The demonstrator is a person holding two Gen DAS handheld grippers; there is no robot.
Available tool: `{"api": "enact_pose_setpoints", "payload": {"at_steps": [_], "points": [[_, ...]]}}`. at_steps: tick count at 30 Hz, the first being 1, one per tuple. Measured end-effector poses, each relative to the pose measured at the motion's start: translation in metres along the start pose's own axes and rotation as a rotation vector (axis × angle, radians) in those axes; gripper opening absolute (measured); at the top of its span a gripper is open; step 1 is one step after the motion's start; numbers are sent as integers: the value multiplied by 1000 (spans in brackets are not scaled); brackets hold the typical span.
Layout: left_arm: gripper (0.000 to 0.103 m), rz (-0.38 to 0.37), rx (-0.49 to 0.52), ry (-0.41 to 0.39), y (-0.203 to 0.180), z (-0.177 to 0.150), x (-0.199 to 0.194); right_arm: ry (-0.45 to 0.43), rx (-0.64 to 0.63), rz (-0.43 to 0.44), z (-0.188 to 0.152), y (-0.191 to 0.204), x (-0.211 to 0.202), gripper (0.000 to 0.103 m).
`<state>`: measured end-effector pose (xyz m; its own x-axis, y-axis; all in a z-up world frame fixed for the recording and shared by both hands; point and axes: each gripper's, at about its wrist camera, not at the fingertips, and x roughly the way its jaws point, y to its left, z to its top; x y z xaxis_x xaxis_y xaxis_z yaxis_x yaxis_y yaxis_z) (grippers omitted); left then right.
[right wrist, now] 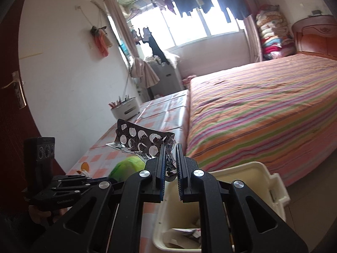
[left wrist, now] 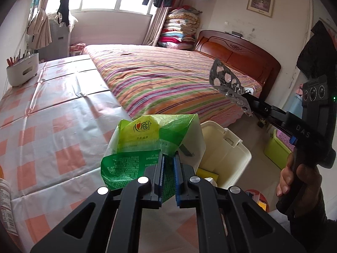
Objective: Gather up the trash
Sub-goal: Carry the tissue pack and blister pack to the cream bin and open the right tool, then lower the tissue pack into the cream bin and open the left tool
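Green plastic wrapper clamped in left gripper, held over the checked tablecloth edge, just beside the cream bin. Silver blister pack, emptied, pinched tight in right gripper above the bin's open mouth. 1 hand visible on the right grip.

Bin on floor between table edge and bed foot, bed right of table, utensil caddy on table's far end, left gripper with tissue wrapper over table edge, right gripper with blister pack above bin.
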<state>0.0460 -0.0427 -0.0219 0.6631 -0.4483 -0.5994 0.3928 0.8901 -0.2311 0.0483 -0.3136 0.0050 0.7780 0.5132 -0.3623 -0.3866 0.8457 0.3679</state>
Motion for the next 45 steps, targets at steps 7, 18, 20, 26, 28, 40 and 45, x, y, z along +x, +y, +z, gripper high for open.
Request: {"api": "enact_pose_setpoints", "payload": {"at_steps": [7, 18, 20, 26, 28, 40, 45], "points": [[8, -26, 14, -3, -18, 2, 3, -36, 53, -90, -2, -33, -26, 10], [8, -60, 9, -13, -36, 8, 1, 8, 40, -191, -19, -32, -17, 14], [8, -66, 11, -15, -39, 8, 0, 26, 36, -210, -24, -30, -12, 26], [8, -73, 21, -6, -45, 7, 2, 19, 55, -222, -26, -31, -11, 61], [8, -76, 19, -8, -46, 8, 3, -2, 71, -222, -23, -31, -15, 67], [8, -131, 54, 22, -71, 15, 24, -112, 168, -242, -11, -52, -45, 75], [8, -151, 72, 49, -84, 16, 39, -145, 221, -242, -12, -64, -51, 76]]}}
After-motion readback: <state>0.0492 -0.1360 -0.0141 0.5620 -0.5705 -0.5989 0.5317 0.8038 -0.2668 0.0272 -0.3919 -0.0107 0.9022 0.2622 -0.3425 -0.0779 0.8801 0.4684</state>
